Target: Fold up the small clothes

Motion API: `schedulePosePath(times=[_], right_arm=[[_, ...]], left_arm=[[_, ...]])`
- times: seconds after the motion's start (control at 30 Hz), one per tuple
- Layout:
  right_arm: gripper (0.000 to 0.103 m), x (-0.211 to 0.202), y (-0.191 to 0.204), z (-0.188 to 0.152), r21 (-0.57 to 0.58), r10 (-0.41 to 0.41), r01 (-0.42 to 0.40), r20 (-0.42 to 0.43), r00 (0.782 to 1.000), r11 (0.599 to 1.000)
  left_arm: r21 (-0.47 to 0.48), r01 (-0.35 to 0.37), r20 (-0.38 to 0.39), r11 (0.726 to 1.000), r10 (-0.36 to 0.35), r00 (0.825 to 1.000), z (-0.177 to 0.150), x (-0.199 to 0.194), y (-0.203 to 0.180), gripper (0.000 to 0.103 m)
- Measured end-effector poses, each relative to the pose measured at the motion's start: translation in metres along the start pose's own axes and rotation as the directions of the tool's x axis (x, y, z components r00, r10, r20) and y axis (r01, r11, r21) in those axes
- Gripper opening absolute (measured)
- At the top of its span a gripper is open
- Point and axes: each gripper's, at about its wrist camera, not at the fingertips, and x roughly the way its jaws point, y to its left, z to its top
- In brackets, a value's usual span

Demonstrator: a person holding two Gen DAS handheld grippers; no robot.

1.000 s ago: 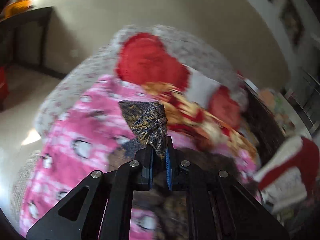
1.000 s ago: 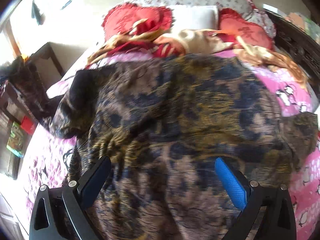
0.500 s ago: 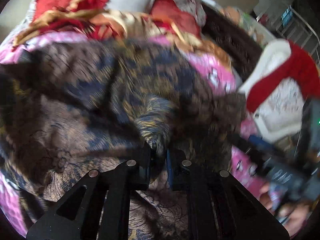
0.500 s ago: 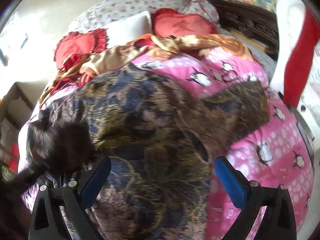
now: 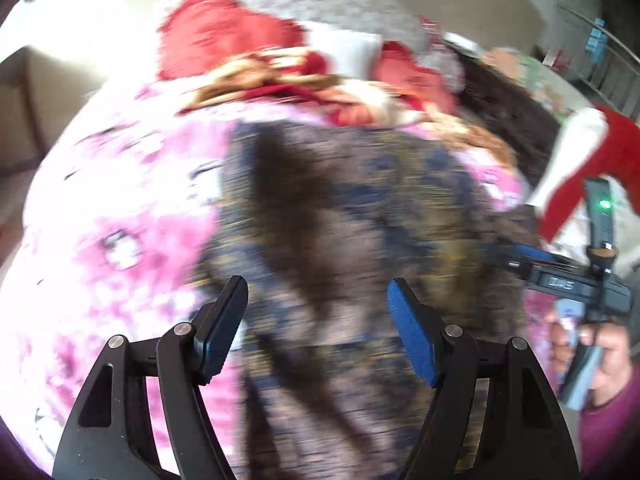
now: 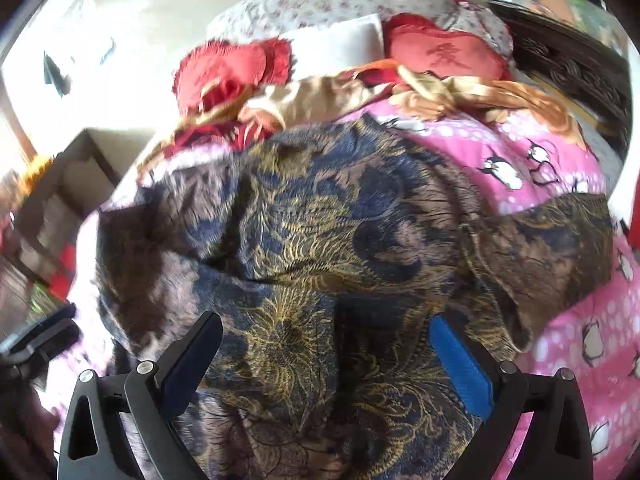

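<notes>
A brown, navy and gold patterned garment [image 6: 320, 240] lies spread on the pink penguin blanket [image 6: 560, 184], with one sleeve [image 6: 552, 248] reaching out to the right. In the blurred left wrist view the same garment [image 5: 360, 220] fills the middle. My left gripper [image 5: 316, 284] hovers over it with its jaws opening wide; no cloth is pinched between them. My right gripper [image 6: 325, 320] stands open above the garment's near part, gripping nothing.
Red cushions [image 6: 444, 52], a white pillow [image 6: 336, 44] and gold-red satin cloth [image 6: 400, 96] lie at the head of the bed. A dark carved headboard [image 6: 560, 64] runs on the right. A red and white hat [image 5: 580, 152] hangs at right, above a hand [image 5: 604, 348].
My left gripper has let go of the bunched fabric and opened, sinking toward the bed. The garment now lies loose on the blanket. The right gripper stayed open and shifted sideways.
</notes>
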Motion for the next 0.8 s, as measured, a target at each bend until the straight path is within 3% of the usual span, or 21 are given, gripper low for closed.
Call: schedulePosePath(times=[0.07, 0.1, 0.17, 0.2, 0.23, 0.33, 0.4, 0.53, 0.6, 0.67, 0.73, 0.77, 0.8], right_arm=[[0.103, 0.012, 0.004, -0.001, -0.019, -0.028, 0.027, -0.027, 0.999, 0.999], [0.097, 0.017, 0.004, -0.002, -0.023, -0.023, 0.022, -0.037, 0.999, 0.999], [0.062, 0.032, 0.002, -0.005, -0.026, 0.013, -0.015, -0.059, 0.998, 1.0], [0.028, 0.039, 0.002, -0.005, -0.025, 0.033, -0.035, -0.079, 0.996, 0.999], [0.013, 0.043, 0.001, -0.005, -0.025, 0.037, -0.039, -0.095, 0.995, 0.999], [0.003, 0.019, -0.002, 0.002, -0.028, 0.057, -0.057, -0.008, 0.998, 0.998], [0.003, -0.005, -0.005, 0.011, -0.043, 0.048, -0.045, 0.07, 0.996, 0.998], [0.004, -0.038, -0.032, 0.04, -0.01, -0.076, 0.079, 0.181, 0.98, 0.997], [0.004, -0.033, -0.052, 0.052, 0.034, -0.139, 0.136, 0.165, 0.976, 0.99], [0.004, -0.005, -0.071, 0.061, 0.049, -0.19, 0.186, 0.085, 0.978, 0.981], [0.008, 0.024, -0.082, 0.062, 0.038, -0.315, 0.315, -0.012, 0.949, 0.948], [0.009, 0.028, -0.085, 0.061, 0.036, -0.351, 0.352, -0.032, 0.936, 0.935], [0.012, 0.024, -0.083, 0.062, 0.047, -0.35, 0.35, -0.007, 0.937, 0.936]], left_arm=[[-0.067, -0.033, -0.032, 0.997, 0.031, 0.999, -0.008, 0.004, 0.023, 0.073], [-0.104, -0.032, -0.048, 0.994, 0.027, 0.998, -0.012, 0.006, 0.032, 0.073], [-0.141, -0.038, -0.06, 0.989, 0.029, 0.998, -0.019, 0.011, 0.038, 0.073], [-0.145, -0.056, -0.066, 0.988, 0.047, 0.997, -0.022, 0.014, 0.039, 0.073], [-0.141, -0.068, -0.069, 0.988, 0.059, 0.996, -0.025, 0.016, 0.039, 0.073], [-0.096, -0.12, -0.081, 0.988, 0.112, 0.99, -0.032, 0.022, 0.036, 0.073], [-0.064, -0.155, -0.093, 0.986, 0.149, 0.984, -0.034, 0.029, 0.034, 0.073], [-0.059, -0.169, -0.114, 0.984, 0.162, 0.98, -0.036, 0.042, 0.035, 0.073], [-0.07, -0.169, -0.122, 0.983, 0.159, 0.98, -0.034, 0.049, 0.037, 0.073], [-0.074, -0.184, -0.123, 0.98, 0.174, 0.977, -0.029, 0.053, 0.039, 0.073], [-0.08, -0.196, -0.103, 0.977, 0.187, 0.977, -0.022, 0.052, 0.042, 0.073], [-0.082, -0.202, -0.097, 0.976, 0.194, 0.976, -0.02, 0.051, 0.044, 0.073], [-0.084, -0.216, -0.098, 0.973, 0.207, 0.973, -0.018, 0.053, 0.047, 0.073]])
